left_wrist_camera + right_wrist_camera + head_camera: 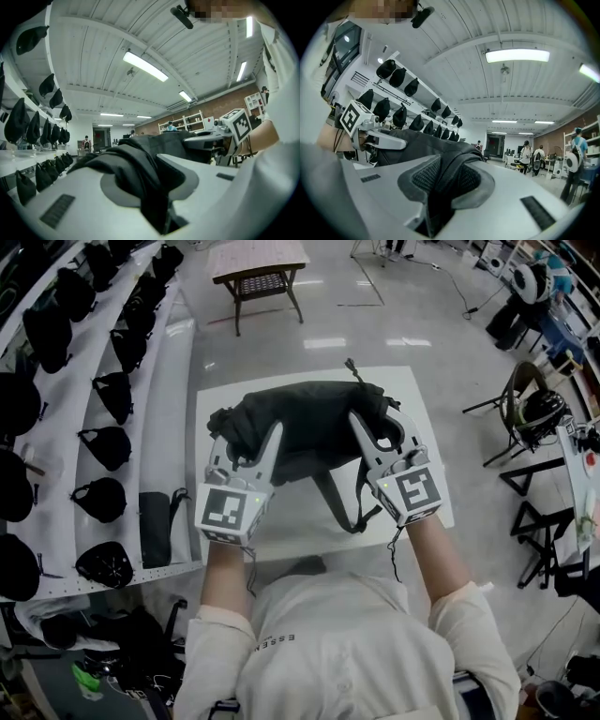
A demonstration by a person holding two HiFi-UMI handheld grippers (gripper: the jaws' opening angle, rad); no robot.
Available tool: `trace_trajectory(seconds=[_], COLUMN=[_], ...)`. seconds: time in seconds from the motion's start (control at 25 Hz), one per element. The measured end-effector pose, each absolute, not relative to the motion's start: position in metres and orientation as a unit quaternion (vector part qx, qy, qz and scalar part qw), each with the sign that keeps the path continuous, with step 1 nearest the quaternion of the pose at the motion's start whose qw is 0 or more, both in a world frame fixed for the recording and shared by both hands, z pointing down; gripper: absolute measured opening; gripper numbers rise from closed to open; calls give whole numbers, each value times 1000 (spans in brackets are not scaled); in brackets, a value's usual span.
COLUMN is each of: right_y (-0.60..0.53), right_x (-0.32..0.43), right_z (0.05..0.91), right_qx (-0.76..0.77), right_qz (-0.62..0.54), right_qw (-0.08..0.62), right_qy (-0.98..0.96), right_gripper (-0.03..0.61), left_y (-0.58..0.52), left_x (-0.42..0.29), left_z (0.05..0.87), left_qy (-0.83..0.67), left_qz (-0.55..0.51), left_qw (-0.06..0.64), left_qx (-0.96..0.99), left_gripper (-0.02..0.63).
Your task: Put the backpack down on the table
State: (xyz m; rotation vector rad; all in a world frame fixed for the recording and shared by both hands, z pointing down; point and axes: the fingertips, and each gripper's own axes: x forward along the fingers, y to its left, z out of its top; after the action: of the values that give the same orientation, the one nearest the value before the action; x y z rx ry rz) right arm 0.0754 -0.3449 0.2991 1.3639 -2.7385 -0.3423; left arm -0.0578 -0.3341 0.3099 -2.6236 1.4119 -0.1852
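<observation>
**Q:** How does the backpack (309, 427) look?

**A:** Black, slumped and creased, with a strap (328, 498) looping off its near edge. It sits over the white tabletop (220, 399). Whether it touches, I cannot tell.

**Q:** And the grip?

**A:** My left tongs (246, 439) and right tongs (382, 432) each clench a fold of its fabric. Only the gripper views show that pinch, and only the head view shows the strap.
</observation>
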Motion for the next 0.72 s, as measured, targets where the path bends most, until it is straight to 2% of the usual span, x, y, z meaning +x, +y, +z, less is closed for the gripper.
trace_trajectory(seconds=[0.72], right_y=[-497], right_x=[54], right_z=[342], right_qx=[449], right_qz=[-84], right_qw=[61], right_qy=[-887], right_gripper=[97], left_y=[-483], left_x=[-79], left_z=[356], left_qy=[459], left_qz=[-69], left_qw=[78], left_qx=[-882], left_gripper=[101])
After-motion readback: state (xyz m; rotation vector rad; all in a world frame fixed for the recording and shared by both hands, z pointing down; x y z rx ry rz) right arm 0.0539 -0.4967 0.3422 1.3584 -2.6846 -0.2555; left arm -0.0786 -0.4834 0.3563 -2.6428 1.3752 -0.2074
